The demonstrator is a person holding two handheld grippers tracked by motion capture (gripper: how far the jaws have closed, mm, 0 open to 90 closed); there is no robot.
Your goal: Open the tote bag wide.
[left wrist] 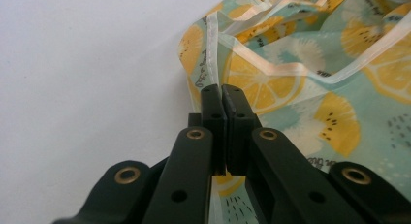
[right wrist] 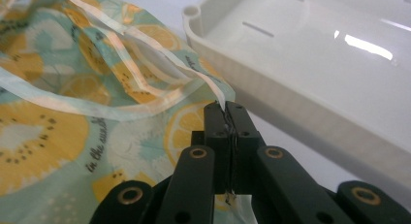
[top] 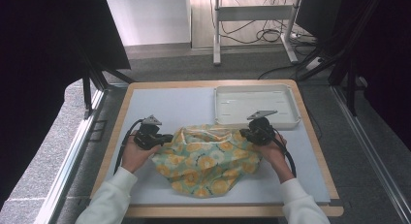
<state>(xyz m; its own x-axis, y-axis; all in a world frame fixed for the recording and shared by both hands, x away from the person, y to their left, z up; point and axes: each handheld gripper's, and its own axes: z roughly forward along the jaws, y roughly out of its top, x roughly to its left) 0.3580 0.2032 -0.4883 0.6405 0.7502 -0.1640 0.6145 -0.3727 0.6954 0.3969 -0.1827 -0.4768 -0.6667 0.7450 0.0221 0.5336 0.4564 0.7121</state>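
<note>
Jaws pinched on crumpled fruit-print cloth

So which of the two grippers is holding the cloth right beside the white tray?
The right gripper: it is shut on the fruit-print cloth at the corner nearest the white tray. The left gripper pinches the opposite edge, away from it.

The cloth lies on the table, toward the person's edge and about midway across. Taking the cloth as the landmark: the tray sits behind it and to its right, its near rim just beside the cloth's far right corner. The left gripper is at the cloth's left edge, the right gripper at its far right corner, between cloth and tray.
</note>
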